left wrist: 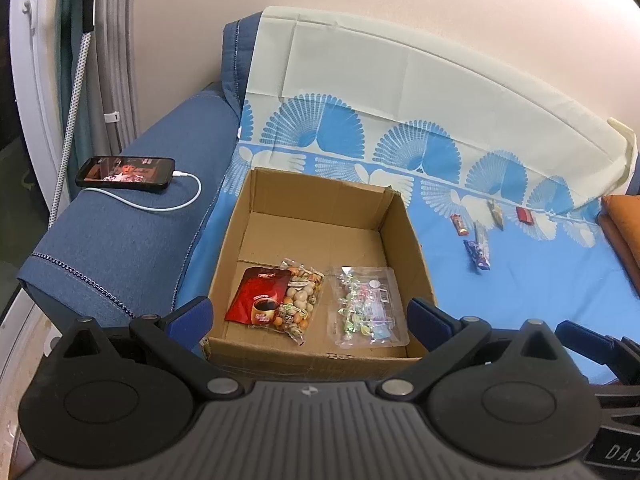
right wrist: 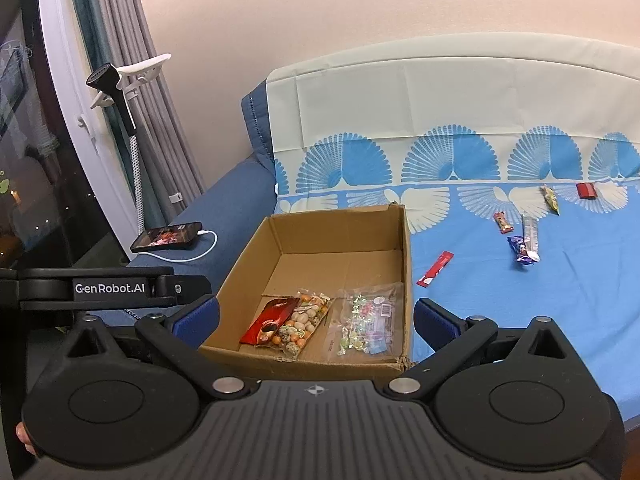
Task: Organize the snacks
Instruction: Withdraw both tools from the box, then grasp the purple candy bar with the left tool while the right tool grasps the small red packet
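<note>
An open cardboard box (left wrist: 396, 216) (right wrist: 248, 264) sits on the blue cloth. Inside lie a red coffee sachet (left wrist: 260, 294) (right wrist: 270, 320), a bag of mixed nuts (left wrist: 302, 300) (right wrist: 306, 322) and a clear bag of candies (left wrist: 366, 308) (right wrist: 366, 320). Several small snacks lie loose on the cloth to the right: a red stick pack (right wrist: 435, 269), a purple wrapper (left wrist: 477, 254) (right wrist: 522, 252), a silver stick (right wrist: 530, 236), a small red bar (left wrist: 459, 225) (right wrist: 502, 222). My left gripper (left wrist: 310, 314) and right gripper (right wrist: 316, 320) are both open and empty, near the box's front edge.
A phone (left wrist: 126, 172) (right wrist: 168, 236) with a white charging cable lies on the blue sofa arm at left. An orange cushion (left wrist: 624, 224) sits at far right. Curtains and a black stand are behind the sofa arm. The left gripper's body shows in the right wrist view (right wrist: 108, 288).
</note>
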`<state>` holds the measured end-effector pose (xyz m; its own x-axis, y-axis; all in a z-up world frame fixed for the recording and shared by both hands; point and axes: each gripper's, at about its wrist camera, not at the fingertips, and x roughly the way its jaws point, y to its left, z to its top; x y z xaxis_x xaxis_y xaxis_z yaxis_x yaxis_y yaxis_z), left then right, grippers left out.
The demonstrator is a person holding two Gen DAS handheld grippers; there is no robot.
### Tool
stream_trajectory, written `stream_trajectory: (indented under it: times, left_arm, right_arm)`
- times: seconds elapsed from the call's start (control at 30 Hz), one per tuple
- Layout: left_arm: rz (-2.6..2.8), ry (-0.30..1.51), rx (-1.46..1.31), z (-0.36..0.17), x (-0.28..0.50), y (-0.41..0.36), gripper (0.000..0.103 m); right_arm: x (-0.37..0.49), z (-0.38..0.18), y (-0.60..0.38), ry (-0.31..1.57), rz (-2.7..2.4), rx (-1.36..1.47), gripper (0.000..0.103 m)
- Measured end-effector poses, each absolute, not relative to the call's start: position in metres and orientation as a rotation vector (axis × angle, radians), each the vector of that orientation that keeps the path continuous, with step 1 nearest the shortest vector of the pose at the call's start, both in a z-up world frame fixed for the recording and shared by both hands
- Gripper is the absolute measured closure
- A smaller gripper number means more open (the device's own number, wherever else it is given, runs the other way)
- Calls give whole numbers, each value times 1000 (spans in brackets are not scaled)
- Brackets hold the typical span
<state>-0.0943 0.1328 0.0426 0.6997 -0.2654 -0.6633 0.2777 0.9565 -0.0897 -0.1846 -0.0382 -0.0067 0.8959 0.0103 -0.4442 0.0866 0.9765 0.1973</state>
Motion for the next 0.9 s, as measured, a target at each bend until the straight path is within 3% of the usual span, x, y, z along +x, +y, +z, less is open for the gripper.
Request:
stream_trajectory:
  times: [0.5, 0.9]
  left_arm:
    - [-299, 803, 95, 35, -56, 90, 0]
    - [-347, 861, 205, 24, -1, -9, 0]
  right_arm:
    - [-159, -19, -71, 480, -40, 297, 0]
    - [-142, -43, -208, 457, -338, 431, 0]
